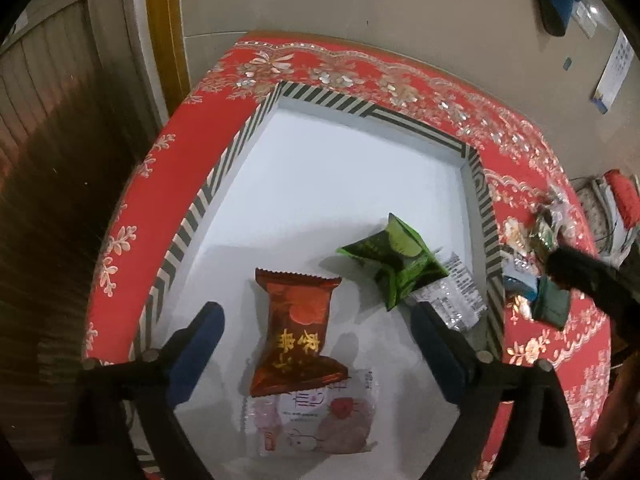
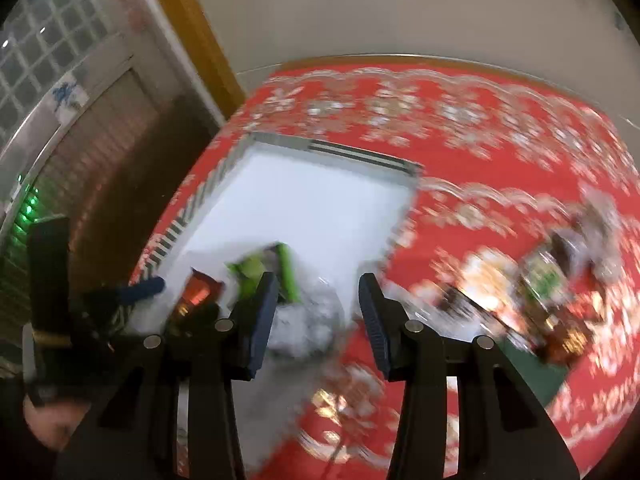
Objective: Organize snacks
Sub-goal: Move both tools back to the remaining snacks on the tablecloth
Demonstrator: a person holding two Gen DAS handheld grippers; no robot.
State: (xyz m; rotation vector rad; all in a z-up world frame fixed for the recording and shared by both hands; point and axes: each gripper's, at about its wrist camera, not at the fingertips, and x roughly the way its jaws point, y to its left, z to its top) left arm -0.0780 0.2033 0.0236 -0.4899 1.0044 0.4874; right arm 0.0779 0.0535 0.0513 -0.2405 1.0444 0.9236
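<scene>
**Red packet lies in the tray, right gripper goes for the next snack**

The step in hand seems to be the release: the left gripper (image 1: pixel 316 322) stands spread wide above the tray (image 1: pixel 192 216), and the red packet (image 1: pixel 298 328) lies free between its fingers, near the tray's near edge, partly on a pale packet (image 1: pixel 320 416). A green packet (image 1: pixel 394 262) rests by the tray's right edge. The right gripper (image 2: pixel 318 292) is half spread and holds nothing; it points down at the tray's near right corner. Next it probably needs to reach the loose snack pile (image 2: pixel 552 292) near the right edge of the tablecloth (image 2: pixel 460 152) and pinch one.
</scene>
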